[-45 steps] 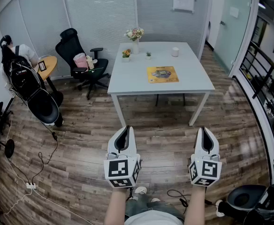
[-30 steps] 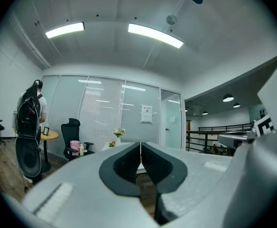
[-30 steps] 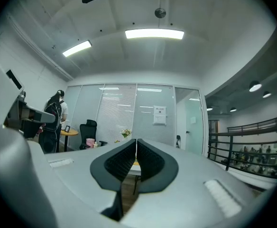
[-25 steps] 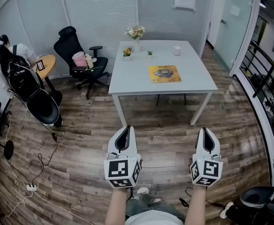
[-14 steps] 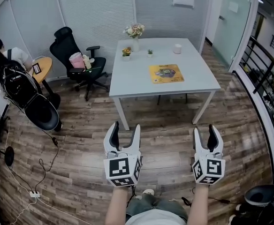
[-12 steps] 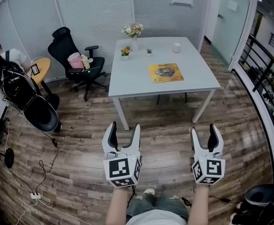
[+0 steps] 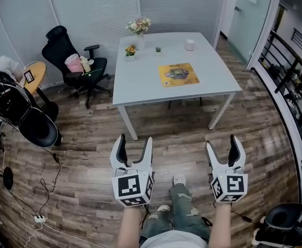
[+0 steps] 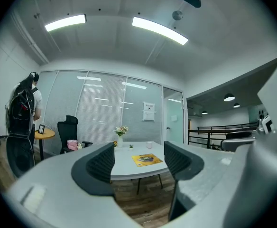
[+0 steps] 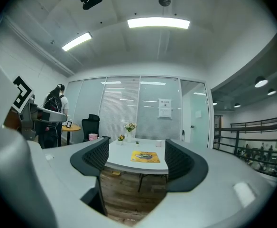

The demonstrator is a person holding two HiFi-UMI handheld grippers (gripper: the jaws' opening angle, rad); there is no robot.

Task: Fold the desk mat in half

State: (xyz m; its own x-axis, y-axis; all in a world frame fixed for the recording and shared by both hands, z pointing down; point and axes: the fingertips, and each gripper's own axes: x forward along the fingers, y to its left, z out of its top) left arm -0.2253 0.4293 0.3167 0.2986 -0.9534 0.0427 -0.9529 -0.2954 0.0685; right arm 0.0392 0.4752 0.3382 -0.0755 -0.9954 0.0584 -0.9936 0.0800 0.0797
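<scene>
One desk mat [image 7: 178, 74] lies beyond the just-opened, empty right hand-held gripper [image 7: 222, 141].

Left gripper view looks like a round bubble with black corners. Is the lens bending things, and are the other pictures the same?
Left gripper view: fisheye circle, dark corners, ceiling lights glare white. Right gripper view: same bulge, ceiling strip just as bright. Head view: milder bend, floor planks bow, light even.
</scene>
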